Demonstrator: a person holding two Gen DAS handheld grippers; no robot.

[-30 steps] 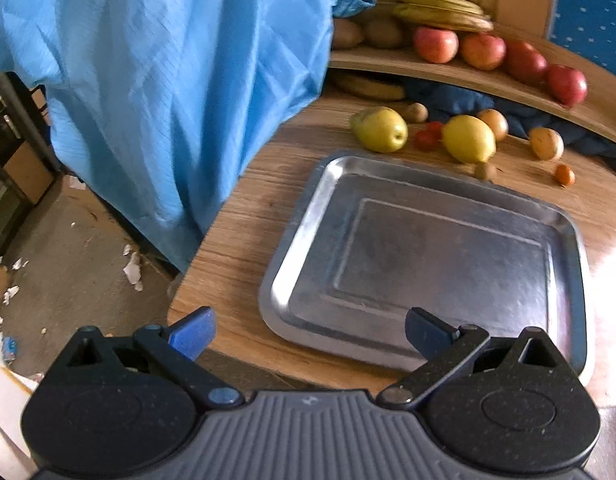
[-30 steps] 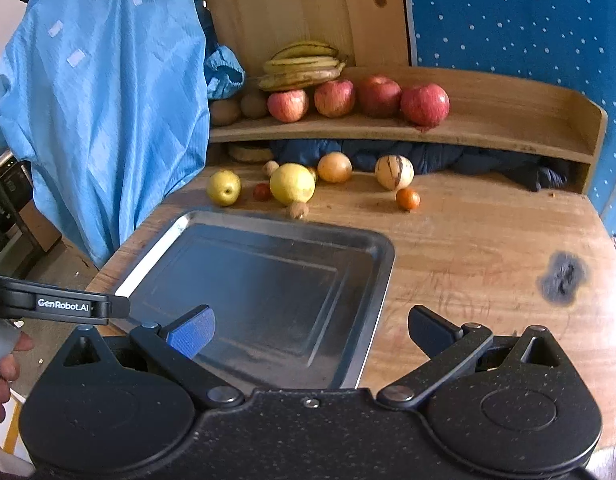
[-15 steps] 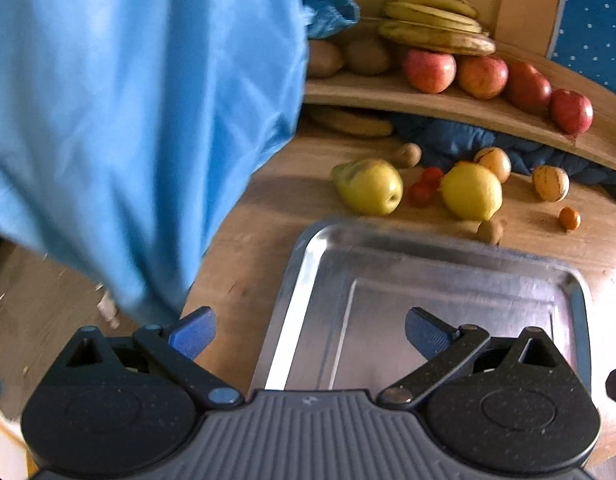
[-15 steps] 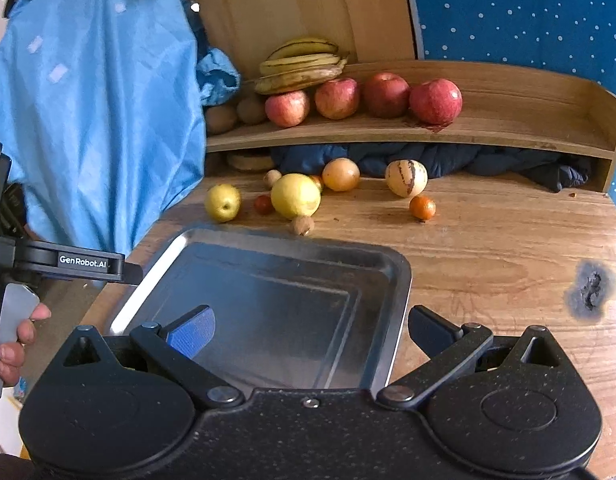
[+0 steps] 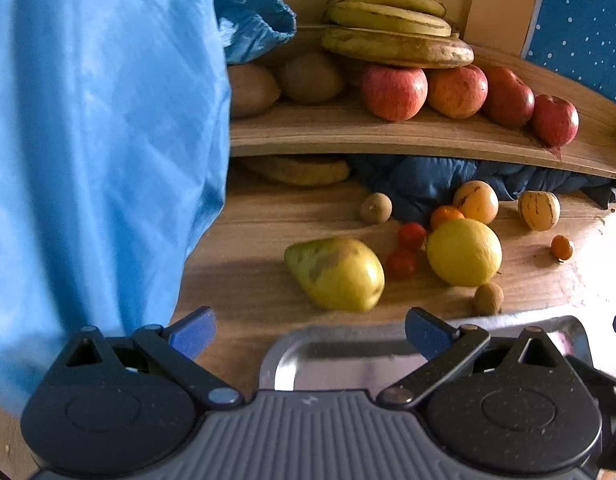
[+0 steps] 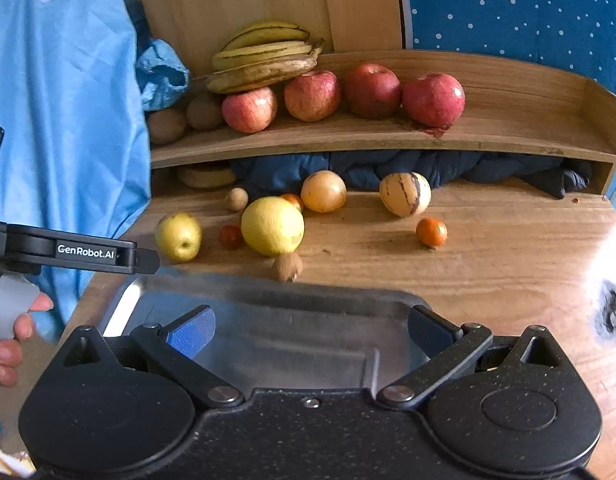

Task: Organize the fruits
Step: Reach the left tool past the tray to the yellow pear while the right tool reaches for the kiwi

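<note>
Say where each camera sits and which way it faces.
Left wrist: on the left claw, open, facing the pear and shelf over the tray.
Right wrist: on the right claw, open over the tray, facing the shelf; a hand shows beside it.
Shared: pear, lemon, apples, bananas, tray.

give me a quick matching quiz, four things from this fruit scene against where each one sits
Things:
1. bananas
2. tray
3. pear
4. dark cloth

Places:
A. under the shelf
B. on the table, left of the lemon
C. on top of the apples
D. nearest the grippers, nothing in the part that shows

Pairs: 1-C, 2-D, 3-B, 4-A
</note>
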